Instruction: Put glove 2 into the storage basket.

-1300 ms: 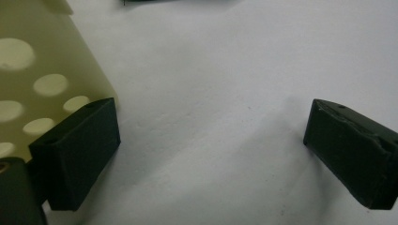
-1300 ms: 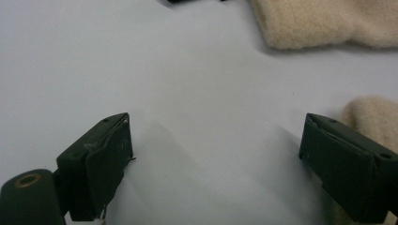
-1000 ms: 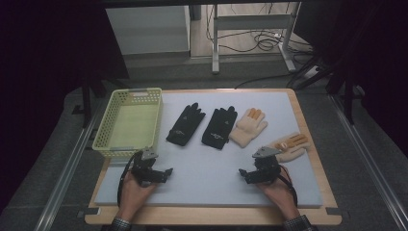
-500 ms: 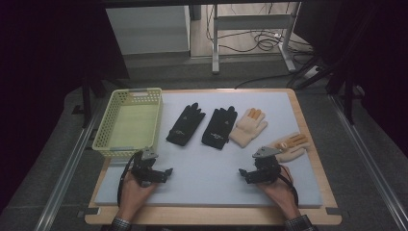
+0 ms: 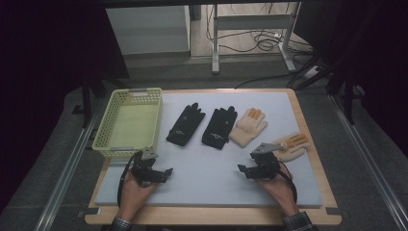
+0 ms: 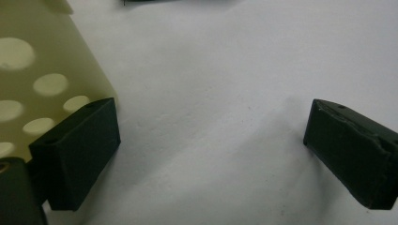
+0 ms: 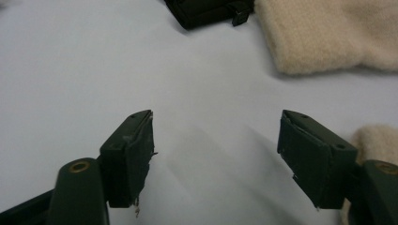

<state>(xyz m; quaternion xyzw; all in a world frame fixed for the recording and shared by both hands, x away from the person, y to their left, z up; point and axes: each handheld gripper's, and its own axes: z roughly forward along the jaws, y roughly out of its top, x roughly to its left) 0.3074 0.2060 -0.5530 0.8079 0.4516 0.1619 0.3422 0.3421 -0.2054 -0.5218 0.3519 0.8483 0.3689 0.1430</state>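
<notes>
Gloves lie in a row across the far half of the mat, beyond both grippers. Farthest left, the basket stands at the mat's left edge, just beyond the left gripper, whose jaws are spread wide with nothing between them; in the left gripper view one jaw sits right beside the basket wall. Next come two black gloves side by side, then a cream glove touching the second black one, all with fingers pointing away from the person. The right gripper rests on bare mat, jaws apart and empty, and they have just been closing somewhat. A second cream glove lies just beyond and to the right of it, long axis slanting toward the far right corner, its cuff beside the right jaw. The right hand is plainly nearer that glove. Open mat lies between the grippers; the mat's right edge is close behind the glove.
</notes>
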